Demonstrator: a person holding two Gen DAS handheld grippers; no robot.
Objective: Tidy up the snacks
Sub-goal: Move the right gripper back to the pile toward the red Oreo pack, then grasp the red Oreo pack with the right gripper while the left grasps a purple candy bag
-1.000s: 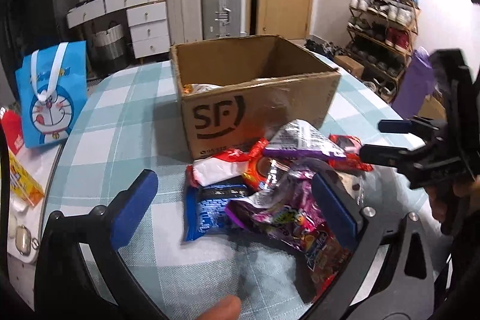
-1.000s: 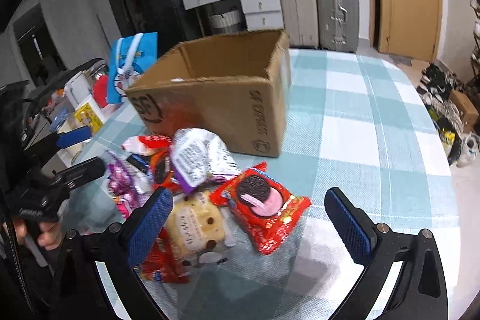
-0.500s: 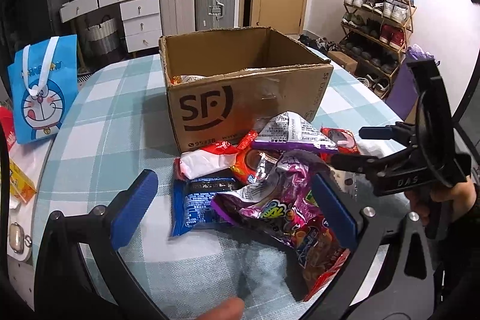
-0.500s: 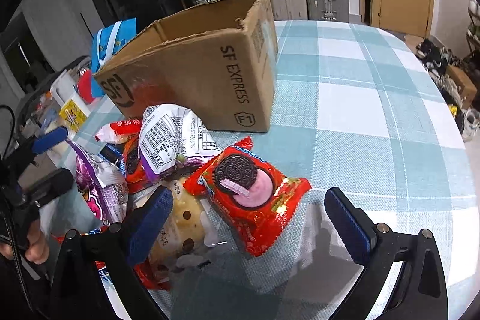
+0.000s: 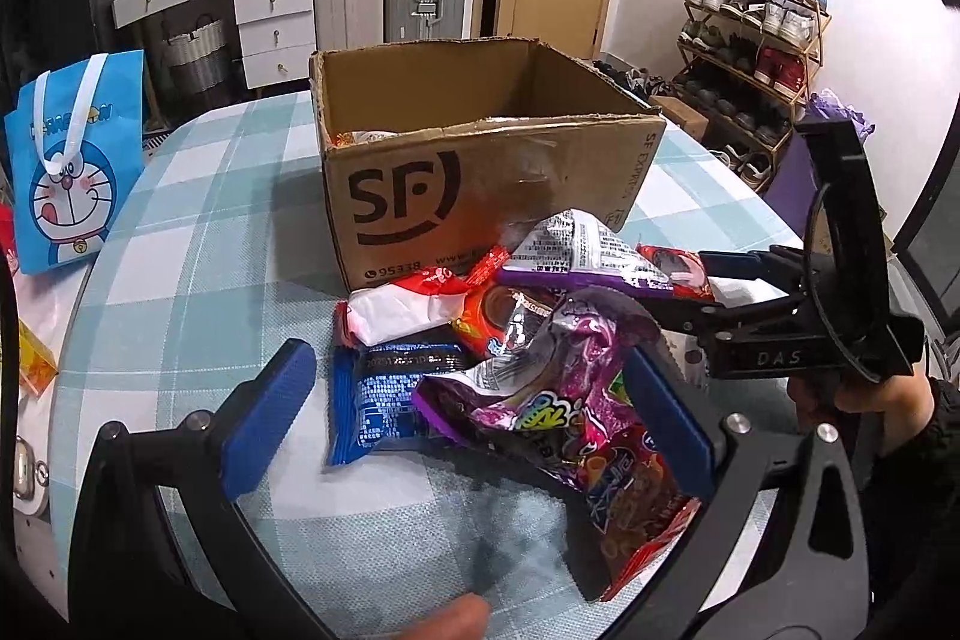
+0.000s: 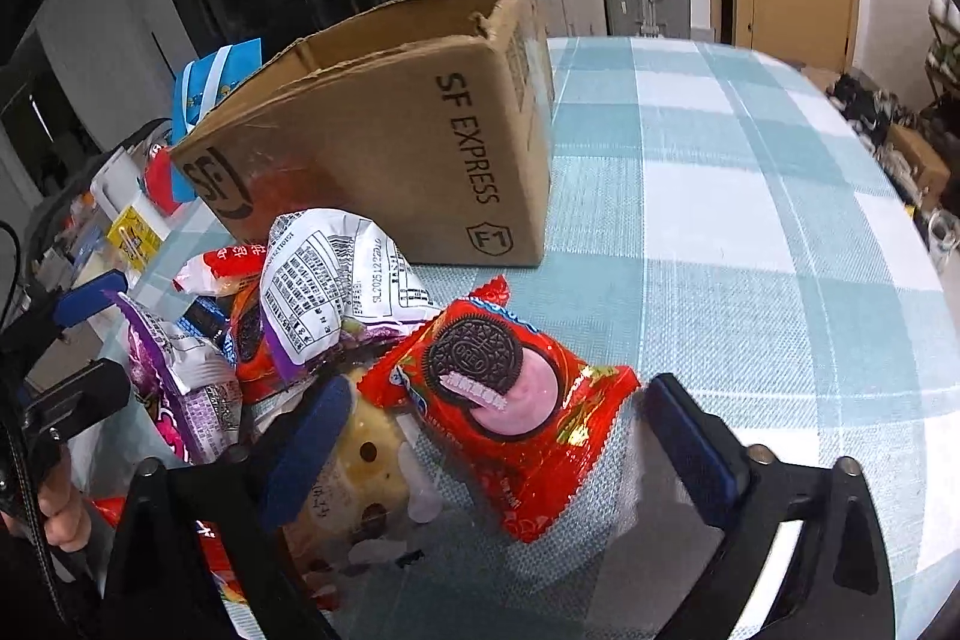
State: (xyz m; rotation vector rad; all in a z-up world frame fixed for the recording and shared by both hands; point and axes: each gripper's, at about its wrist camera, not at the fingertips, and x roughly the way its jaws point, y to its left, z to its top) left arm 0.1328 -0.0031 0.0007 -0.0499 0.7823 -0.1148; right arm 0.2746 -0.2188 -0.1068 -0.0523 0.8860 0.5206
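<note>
Bracketing the red Oreo packet (image 6: 510, 400) with the right gripper (image 6: 501, 436): having just been closing in from a wider spread, yet standing well open, with neither pad visibly pressing on the wrapper and nothing being gripped.

Lying flat on the checked table (image 6: 750, 220), just in front of the near right corner of the cardboard box (image 5: 480, 196), at the right edge of the snack heap; partly overlapping a pale spotted bun packet (image 6: 372, 460).

Holding the left gripper (image 5: 468, 415) spread wide over the other side of the heap and clasping nothing; framing the blue packet (image 5: 384, 400) and the purple candy bag (image 5: 558, 400) between the pads, with crumpled foil reaching the right-hand pad, though whether touching it cannot be told.

Resting against the box front: a red-and-white packet (image 5: 402, 304) and, leaning on top of the pile, a white-and-purple bag (image 6: 324, 280) showing its printed back.

Standing open-topped near the middle of the table, box lettering facing both cameras, with some wrapper showing inside at the left corner.

Standing upright at the far left table edge: a blue cartoon gift bag (image 5: 72, 160), well apart from the heap.
</note>
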